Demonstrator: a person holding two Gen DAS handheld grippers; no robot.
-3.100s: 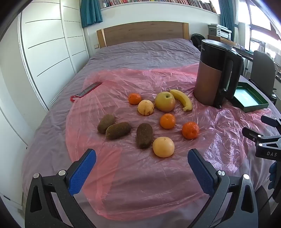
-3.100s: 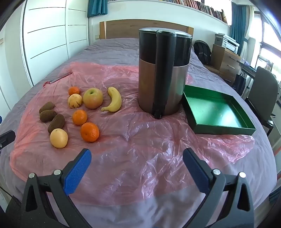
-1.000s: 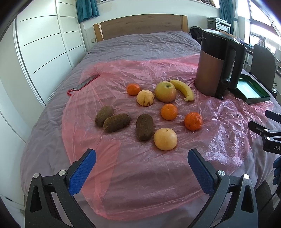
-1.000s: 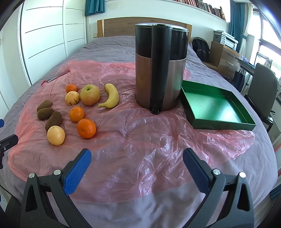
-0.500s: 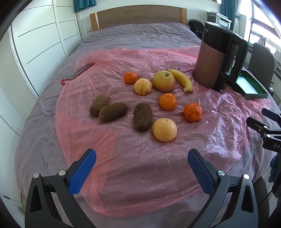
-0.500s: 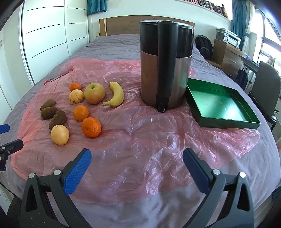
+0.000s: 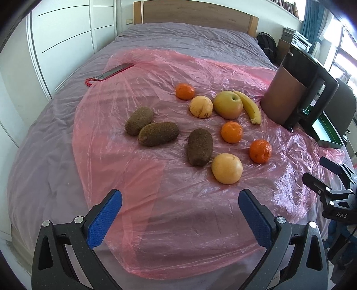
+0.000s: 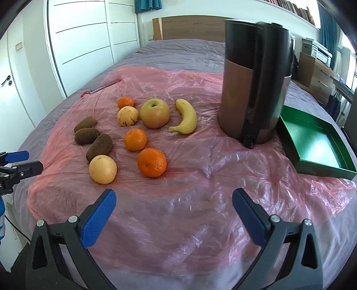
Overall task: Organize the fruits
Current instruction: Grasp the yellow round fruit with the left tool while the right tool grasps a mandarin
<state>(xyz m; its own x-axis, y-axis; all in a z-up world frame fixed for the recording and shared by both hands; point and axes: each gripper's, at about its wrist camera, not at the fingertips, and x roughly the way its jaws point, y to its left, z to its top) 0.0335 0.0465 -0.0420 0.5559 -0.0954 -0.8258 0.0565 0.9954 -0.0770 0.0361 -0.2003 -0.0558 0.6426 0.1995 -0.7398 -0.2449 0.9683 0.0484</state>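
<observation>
Fruit lies loose on a pink plastic sheet (image 7: pixel 156 200) over the bed. Three brown kiwis (image 7: pixel 199 146) sit left. Three oranges lie around, one (image 8: pixel 152 162) nearest my right gripper. A pale grapefruit (image 7: pixel 227 168) lies closest, with an apple (image 8: pixel 154 113), a banana (image 8: pixel 186 117) and a pale striped fruit (image 7: pixel 201 106) farther back. An empty green tray (image 8: pixel 312 138) sits right of a tall dark kettle (image 8: pixel 254 80). My left gripper (image 7: pixel 178 214) and right gripper (image 8: pixel 173 212) hang open near the bed's front edge, holding nothing.
A red-handled tool (image 7: pixel 111 72) lies at the sheet's far left edge. White wardrobe doors (image 7: pixel 62 38) line the left wall. A chair (image 7: pixel 344 107) and a desk stand to the right of the bed. The wooden headboard (image 7: pixel 196 12) is at the back.
Both grippers have drifted forward and leftward toward the fruit, which looks larger now. Nothing on the sheet has moved, and both grippers stay open.
</observation>
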